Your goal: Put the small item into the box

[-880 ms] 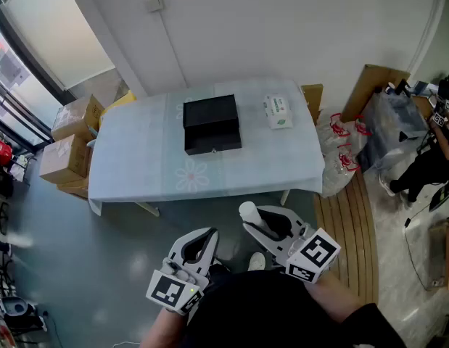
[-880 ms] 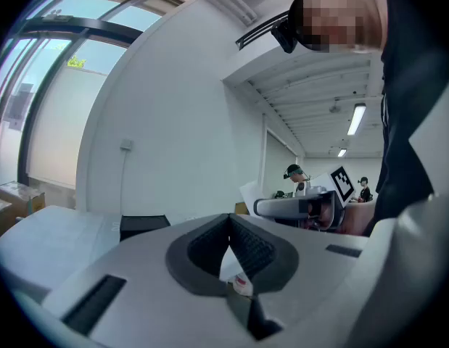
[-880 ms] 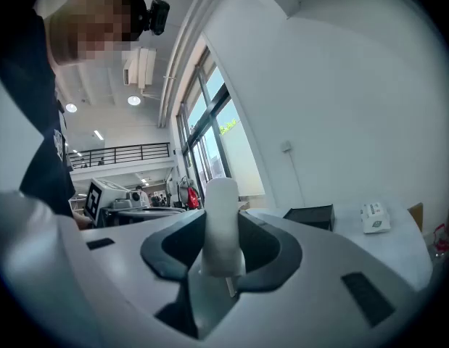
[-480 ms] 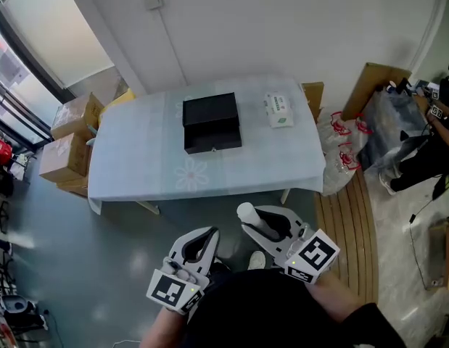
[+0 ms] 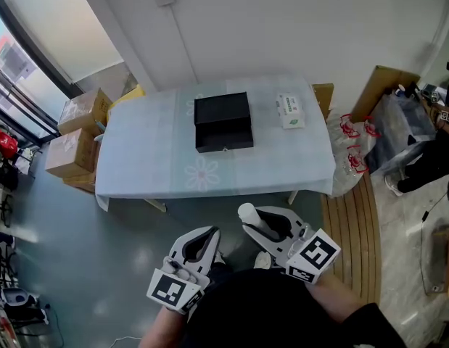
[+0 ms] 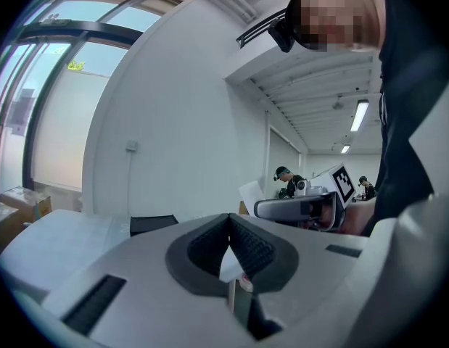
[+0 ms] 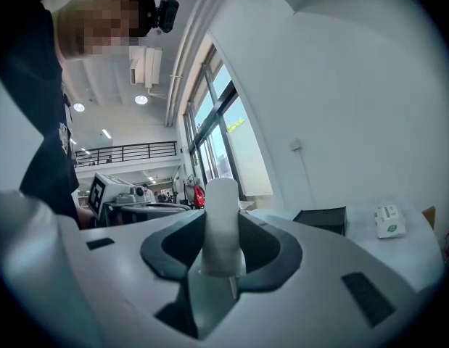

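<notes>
head view: white cylinder (image 5: 247, 213) upright in right gripper (image 5: 260, 223), near the body; black box (image 5: 223, 122) far off on table (image 5: 151, 167) | left gripper view: left gripper (image 6: 229, 246) closed, empty | right gripper view: jaws clamp the cylinder low down; best carried level and upright, released only above the box.

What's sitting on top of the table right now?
A black box and a white packet with green print sit apart on the pale tablecloth, which hides the tabletop. The box's inside is too dark to read.
</notes>
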Demonstrator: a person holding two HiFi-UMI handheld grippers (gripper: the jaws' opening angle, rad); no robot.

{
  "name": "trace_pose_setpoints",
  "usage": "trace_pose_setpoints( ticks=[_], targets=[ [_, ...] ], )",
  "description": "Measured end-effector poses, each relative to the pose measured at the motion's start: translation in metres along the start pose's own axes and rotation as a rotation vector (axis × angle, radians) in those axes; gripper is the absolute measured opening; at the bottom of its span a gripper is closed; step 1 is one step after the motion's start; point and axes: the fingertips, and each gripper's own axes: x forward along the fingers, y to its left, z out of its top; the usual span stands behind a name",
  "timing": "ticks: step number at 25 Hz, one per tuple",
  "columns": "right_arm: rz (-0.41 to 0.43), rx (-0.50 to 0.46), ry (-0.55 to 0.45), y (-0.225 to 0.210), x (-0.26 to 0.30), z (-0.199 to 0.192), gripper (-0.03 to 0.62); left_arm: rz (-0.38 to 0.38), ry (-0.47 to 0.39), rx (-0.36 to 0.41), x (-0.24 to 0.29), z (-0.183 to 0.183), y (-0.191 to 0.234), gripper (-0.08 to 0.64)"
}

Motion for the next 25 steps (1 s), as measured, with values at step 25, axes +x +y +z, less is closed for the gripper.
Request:
trace_pose_setpoints(
  ticks=[25],
  targets=[
    [-0.09, 0.009, 0.013, 0.002, 0.137, 0.01, 0.143, -0.085, -0.013, 0.004, -0.023, 0.015, 0.14, 0.006]
  ],
)
